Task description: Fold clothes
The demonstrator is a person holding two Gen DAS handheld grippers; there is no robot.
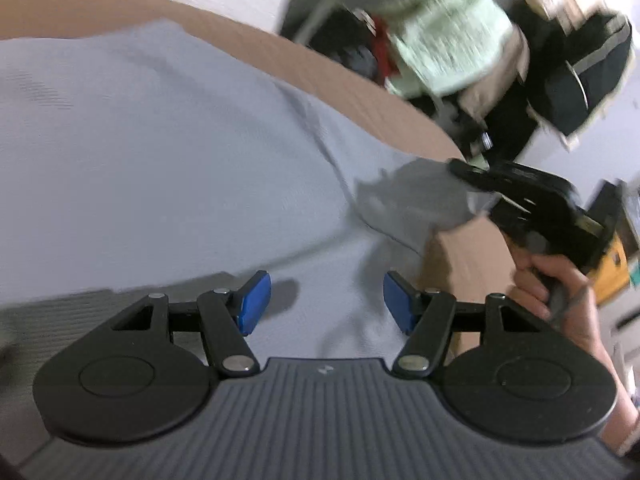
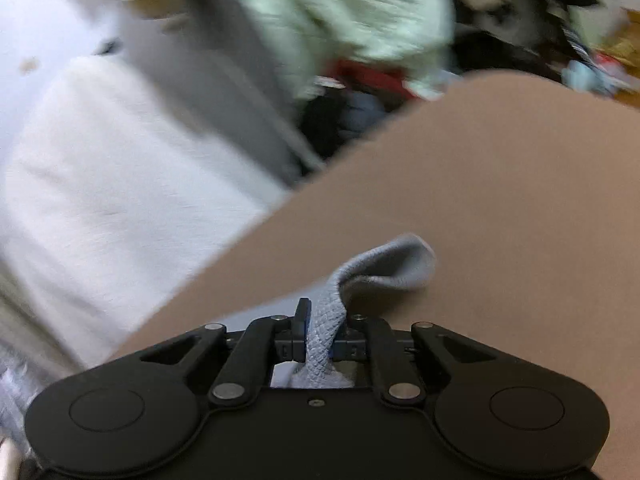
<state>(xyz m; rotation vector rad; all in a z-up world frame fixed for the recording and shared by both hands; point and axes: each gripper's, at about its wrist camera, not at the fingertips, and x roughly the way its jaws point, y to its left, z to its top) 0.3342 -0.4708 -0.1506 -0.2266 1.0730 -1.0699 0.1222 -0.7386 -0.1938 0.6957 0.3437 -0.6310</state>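
A pale blue-grey garment (image 1: 160,152) lies spread over a brown table (image 1: 360,84). My left gripper (image 1: 326,304) is open with its blue pads (image 1: 254,300) just above the cloth near its front edge, holding nothing. My right gripper (image 1: 476,180) is at the garment's right corner, shut on a lifted fold of it. In the right wrist view the right gripper (image 2: 322,332) is shut on the grey-blue cloth (image 2: 384,268), whose end curls over the brown table (image 2: 500,200).
A pile of clothes, pale green (image 1: 448,36) and dark items (image 1: 580,76), lies past the table's far edge. A white cushion or bedding (image 2: 120,184) lies to the left beyond the table. A yellow object (image 1: 612,268) is at the right.
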